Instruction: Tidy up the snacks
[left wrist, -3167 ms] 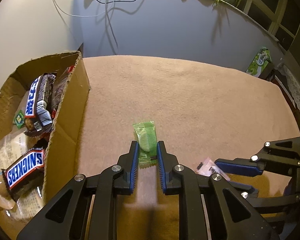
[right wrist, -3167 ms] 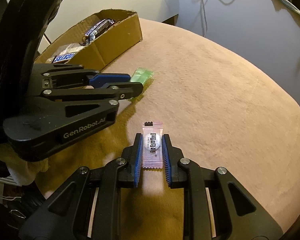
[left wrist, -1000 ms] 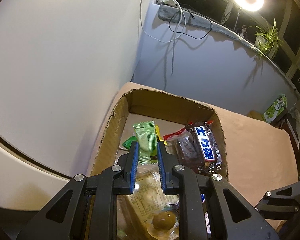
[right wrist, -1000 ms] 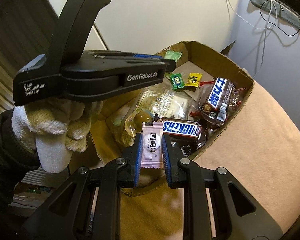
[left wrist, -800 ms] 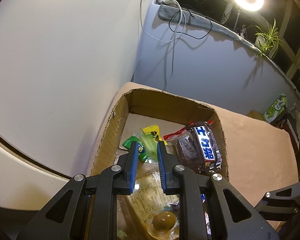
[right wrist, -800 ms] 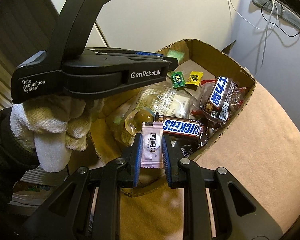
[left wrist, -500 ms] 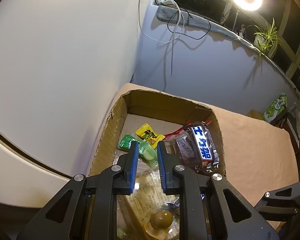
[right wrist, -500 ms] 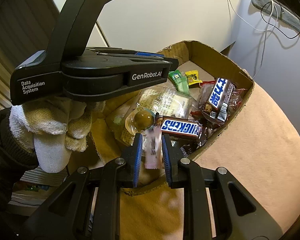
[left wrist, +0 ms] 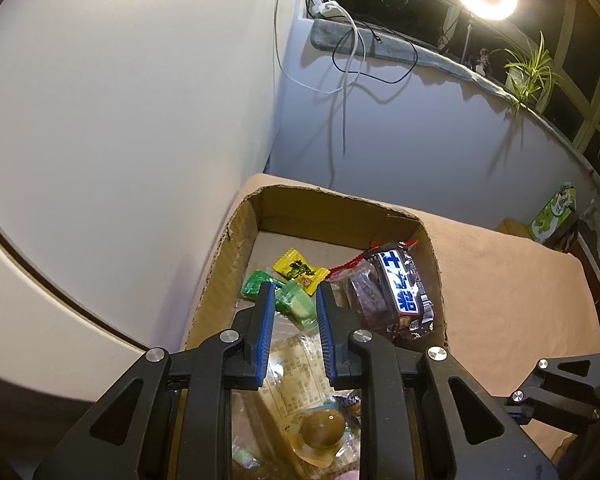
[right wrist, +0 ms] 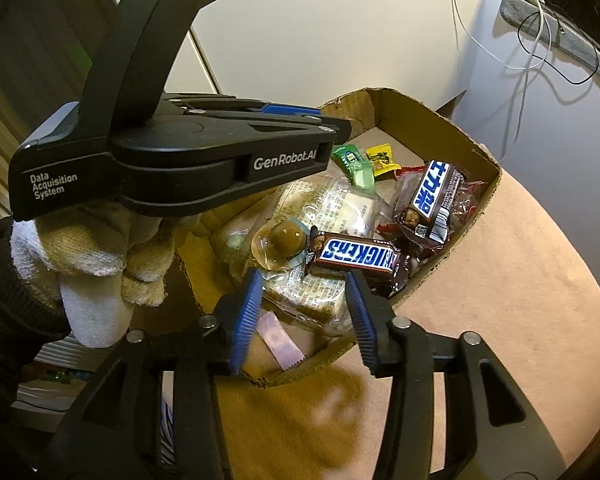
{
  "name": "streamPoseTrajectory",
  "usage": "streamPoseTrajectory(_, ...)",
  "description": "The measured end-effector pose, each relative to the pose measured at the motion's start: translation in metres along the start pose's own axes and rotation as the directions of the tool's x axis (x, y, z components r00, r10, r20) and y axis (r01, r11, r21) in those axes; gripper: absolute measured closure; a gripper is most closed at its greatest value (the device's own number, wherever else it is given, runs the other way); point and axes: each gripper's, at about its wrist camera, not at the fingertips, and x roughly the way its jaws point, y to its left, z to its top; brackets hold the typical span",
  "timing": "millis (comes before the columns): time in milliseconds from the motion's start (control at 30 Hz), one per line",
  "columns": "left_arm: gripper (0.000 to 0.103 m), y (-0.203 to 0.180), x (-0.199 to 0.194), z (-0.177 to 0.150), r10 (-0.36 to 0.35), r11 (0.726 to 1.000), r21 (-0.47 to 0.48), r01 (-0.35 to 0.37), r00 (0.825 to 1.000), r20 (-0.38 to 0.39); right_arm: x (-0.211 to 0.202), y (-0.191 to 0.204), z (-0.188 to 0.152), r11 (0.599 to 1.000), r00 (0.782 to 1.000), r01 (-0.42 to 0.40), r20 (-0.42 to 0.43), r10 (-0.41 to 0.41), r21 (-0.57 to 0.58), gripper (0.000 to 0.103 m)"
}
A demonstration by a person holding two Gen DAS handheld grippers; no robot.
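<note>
A cardboard box [left wrist: 428, 240] [right wrist: 452, 128] holds several snacks. My left gripper [left wrist: 294, 292] hovers open and empty over the box; the light green candy [left wrist: 298, 304] [right wrist: 360, 176] lies loose on the box floor below it, beside a dark green candy [left wrist: 254, 282]. My right gripper [right wrist: 304, 280] is open wide above the box's near end. The pink candy [right wrist: 280, 340] lies in the box's near corner beneath it. The left gripper shows in the right wrist view [right wrist: 340, 128], held by a gloved hand.
In the box lie a yellow candy [left wrist: 300, 270], a Snickers bar [right wrist: 358, 256], a dark bar with blue lettering [left wrist: 400, 288], clear printed packets [right wrist: 328, 204] and a brown jelly cup [left wrist: 320, 430]. The box stands on a tan table [left wrist: 508, 280] beside a wall.
Both grippers carried their candies from the table to over the box. The left let go of the green candy, then the right opened and dropped the pink candy into the box.
</note>
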Motion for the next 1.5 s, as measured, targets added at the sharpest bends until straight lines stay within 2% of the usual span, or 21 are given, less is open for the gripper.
streamPoseTrajectory(100, 0.077, -0.002, -0.003, -0.001, 0.007, 1.0, 0.005, -0.007, 1.0, 0.01, -0.001, 0.0, 0.0, 1.0, 1.0, 0.008, 0.001, -0.008, -0.003, 0.055)
streamPoseTrajectory(200, 0.077, -0.003, -0.007, -0.002, 0.01, 1.0, 0.012, -0.011, 1.0, 0.02, -0.002, 0.002, -0.002, 1.0, 1.0, 0.026, 0.008, -0.026, -0.011, 0.047)
streamPoseTrajectory(433, 0.07, -0.007, -0.021, -0.006, 0.02, 1.0, 0.02, -0.021, 0.999, 0.05, -0.009, 0.004, -0.006, 0.998, 0.998, 0.06, 0.029, -0.059, -0.019, 0.038)
streamPoseTrajectory(600, 0.062, -0.012, -0.037, -0.013, 0.03, 0.999, 0.032, -0.033, 0.996, 0.09, -0.02, 0.006, -0.015, 0.997, 0.996, 0.078, 0.05, -0.077, -0.023, 0.036)
streamPoseTrajectory(667, 0.054, -0.013, -0.047, -0.017, 0.024, 0.999, 0.024, -0.027, 0.994, 0.107, -0.026, 0.007, -0.02, 0.995, 0.994, 0.092, 0.066, -0.09, -0.024, 0.036)
streamPoseTrajectory(767, 0.048, -0.017, -0.063, -0.027, 0.027, 0.999, 0.027, -0.032, 0.989, 0.143, -0.037, 0.008, -0.03, 0.992, 0.988, 0.121, 0.099, -0.119, -0.016, 0.035)
streamPoseTrajectory(900, 0.042, -0.022, -0.078, -0.038, 0.015, 0.999, 0.028, -0.02, 0.986, 0.163, -0.051, 0.008, -0.045, 0.99, 0.98, 0.142, 0.142, -0.142, 0.013, 0.029)
streamPoseTrajectory(1033, 0.031, -0.028, -0.092, -0.054, 0.025, 0.999, 0.019, -0.028, 0.983, 0.179, -0.067, 0.009, -0.061, 0.982, 0.963, 0.186, 0.192, -0.189, 0.038, 0.026)
streamPoseTrajectory(1200, 0.027, -0.038, -0.106, -0.078, 0.053, 0.998, 0.022, -0.059, 0.978, 0.203, -0.086, 0.007, -0.08, 0.969, 0.935, 0.228, 0.254, -0.246, 0.1, 0.014)
streamPoseTrajectory(1367, 0.023, -0.045, -0.116, -0.101, 0.076, 0.997, -0.005, -0.077, 0.973, 0.218, -0.097, 0.004, -0.098, 0.958, 0.922, 0.245, 0.268, -0.278, 0.148, 0.013)
streamPoseTrajectory(1500, 0.023, -0.053, -0.12, -0.111, 0.091, 0.996, -0.009, -0.091, 0.971, 0.223, -0.101, 0.001, -0.11, 0.953, 0.92, 0.246, 0.265, -0.287, 0.18, 0.013)
